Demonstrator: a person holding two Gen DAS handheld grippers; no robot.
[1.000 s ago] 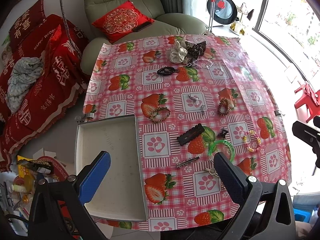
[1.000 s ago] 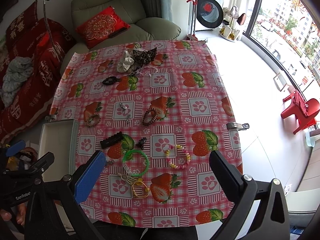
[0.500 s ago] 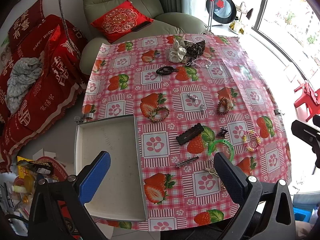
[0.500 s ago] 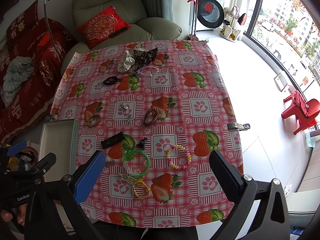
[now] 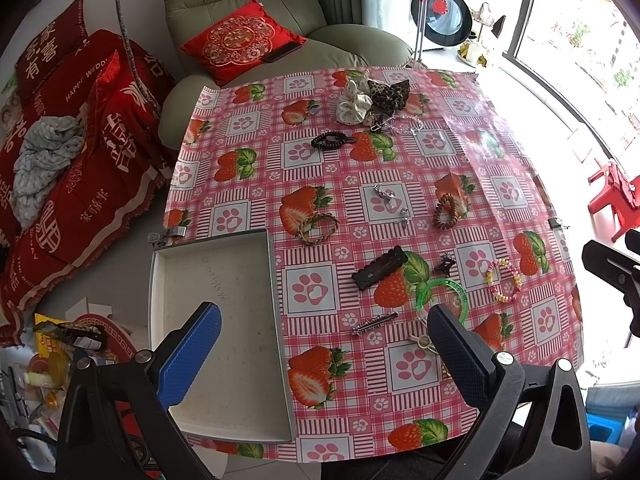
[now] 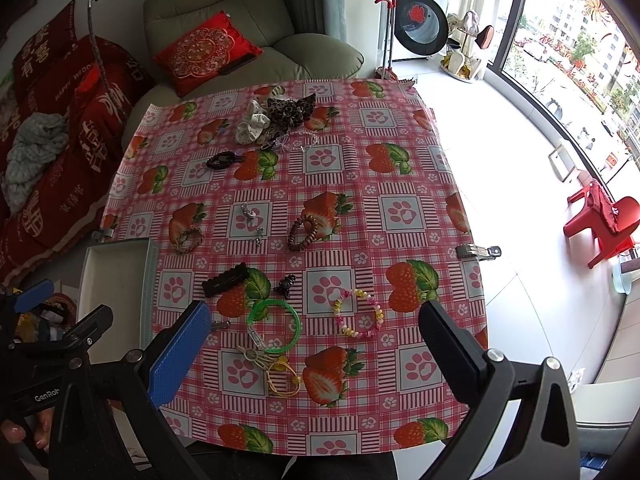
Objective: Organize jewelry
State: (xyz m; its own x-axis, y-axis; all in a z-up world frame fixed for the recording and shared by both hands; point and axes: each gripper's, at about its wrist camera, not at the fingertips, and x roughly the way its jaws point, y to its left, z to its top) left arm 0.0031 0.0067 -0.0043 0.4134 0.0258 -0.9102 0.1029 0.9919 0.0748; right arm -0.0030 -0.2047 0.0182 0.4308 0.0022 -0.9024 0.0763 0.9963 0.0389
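Surface: strawberry-and-paw tablecloth [image 6: 404, 216] is covering the table, clipped at the edges; sofa and red cushions are sitting behind.
Tray: white tray [image 5: 240, 280] is lying at the table's near-left corner, nothing in it. Judging it as the drop target, placed under the left side for short carries.
Near jewelry: green bangle [image 6: 274, 326], pastel bead bracelet [image 6: 359, 314] and yellow cord loop [image 6: 285, 376] are lying closest to the right gripper, apart from one another except the bangle, which is touching a small clip at its near edge.
Mid jewelry: black hair clip [image 5: 379, 267], small claw clip [image 5: 445, 262], spiked silver pin [image 5: 375, 323], braided bracelet [image 5: 318, 228] and brown bead bracelet [image 5: 446, 212] are spreading across the middle.
Far pile: white scrunchie [image 5: 354, 102] and leopard scrunchie [image 5: 390, 94] are bunching at the far edge with a clear chain beside them.
Left gripper [image 5: 324, 344]: jaws are standing wide apart, holding nothing, hovering over the tray's right rim.
Right gripper [image 6: 314, 340]: jaws are spread wide, holding nothing, framing the bangle and bead bracelet from above.
Progress: judging nothing sorted yet; all pieces are sitting on the cloth.
Next: likely the right gripper is lining up on the bangle; thin ring lying flat, so slip risk is looking real.
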